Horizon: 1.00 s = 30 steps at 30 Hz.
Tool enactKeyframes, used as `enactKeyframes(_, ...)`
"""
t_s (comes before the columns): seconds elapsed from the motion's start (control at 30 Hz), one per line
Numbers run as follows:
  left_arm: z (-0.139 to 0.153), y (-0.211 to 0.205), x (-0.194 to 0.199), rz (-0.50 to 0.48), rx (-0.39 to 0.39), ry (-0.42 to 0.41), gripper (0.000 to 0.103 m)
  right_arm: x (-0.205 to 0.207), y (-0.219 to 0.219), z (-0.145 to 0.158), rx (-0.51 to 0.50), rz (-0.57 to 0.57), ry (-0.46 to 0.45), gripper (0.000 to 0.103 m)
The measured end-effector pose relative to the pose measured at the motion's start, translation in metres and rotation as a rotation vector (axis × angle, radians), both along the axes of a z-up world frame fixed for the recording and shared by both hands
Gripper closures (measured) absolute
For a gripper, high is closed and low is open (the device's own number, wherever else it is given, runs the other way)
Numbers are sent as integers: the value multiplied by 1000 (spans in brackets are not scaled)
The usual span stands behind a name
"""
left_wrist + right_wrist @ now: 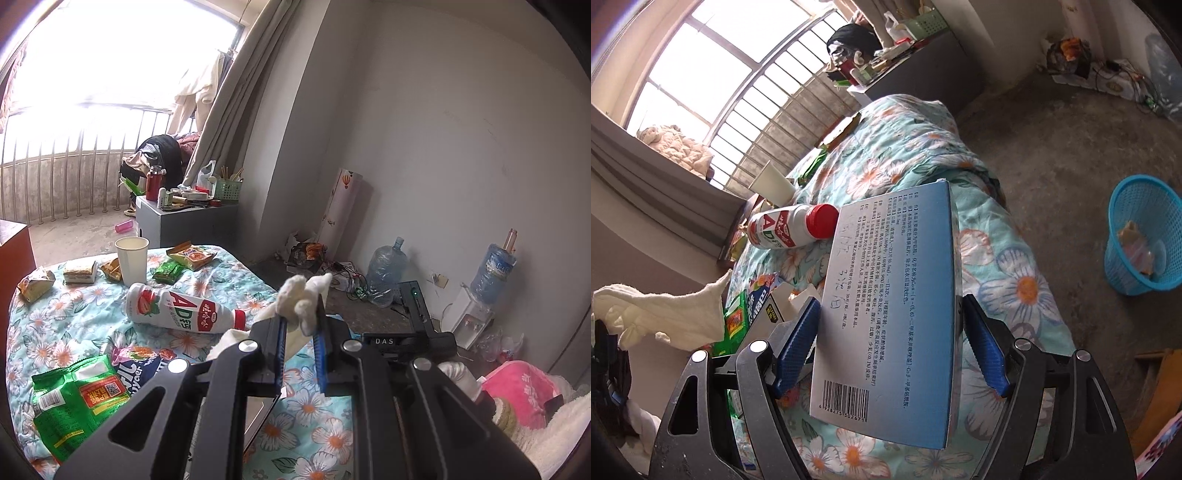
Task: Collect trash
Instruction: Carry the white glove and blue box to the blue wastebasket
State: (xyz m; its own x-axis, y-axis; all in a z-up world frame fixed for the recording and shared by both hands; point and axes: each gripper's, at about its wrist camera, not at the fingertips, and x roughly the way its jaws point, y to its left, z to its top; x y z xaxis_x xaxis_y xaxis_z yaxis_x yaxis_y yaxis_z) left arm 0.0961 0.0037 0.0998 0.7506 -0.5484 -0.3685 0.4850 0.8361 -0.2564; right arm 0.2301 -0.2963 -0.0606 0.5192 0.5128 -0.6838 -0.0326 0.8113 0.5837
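Trash spread over bed (92,314) w/ floral quilt. Left claw (301,325) clamped on crumpled white tissue (299,299), which sticks out past the fingertips. Right claw (886,332) has blue-white medicine box (886,314) between its jaws; left pad touches the box edge, right pad looks a hair off it, so can't tell if the grip is firm. Left wrist view: AD milk bottle (181,310) lying on its side at 10 o'clock from left claw, paper cup (132,258) upright beyond it, green snack bag (74,398) at 8 o'clock, small wrappers (170,271) near cup. Right wrist view: blue bin (1141,240) on floor at 2 o'clock, some trash inside.
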Motion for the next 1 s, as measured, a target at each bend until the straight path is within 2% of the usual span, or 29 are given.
enactKeyframes(0.37, 12, -76, 28, -151, 6, 12, 91, -24, -67, 8, 107, -137, -62, 31)
enactKeyframes(0.5, 11, -118, 50, -226, 8, 51, 91, -35, -103, 2, 128, -228, -71, 31)
enactKeyframes(0.63, 8, -177, 78, -309, 49, 78, 91, -48, -154, -11, 134, -362, -64, 31)
enactKeyframes(0.8, -16, -270, 118, -416, 120, 144, 90, -59, -220, -37, 148, -541, -22, 30)
enactKeyframes(1.0, -75, -381, 163, -519, 230, 264, 90, -48, -271, -88, 204, -651, 74, 30)
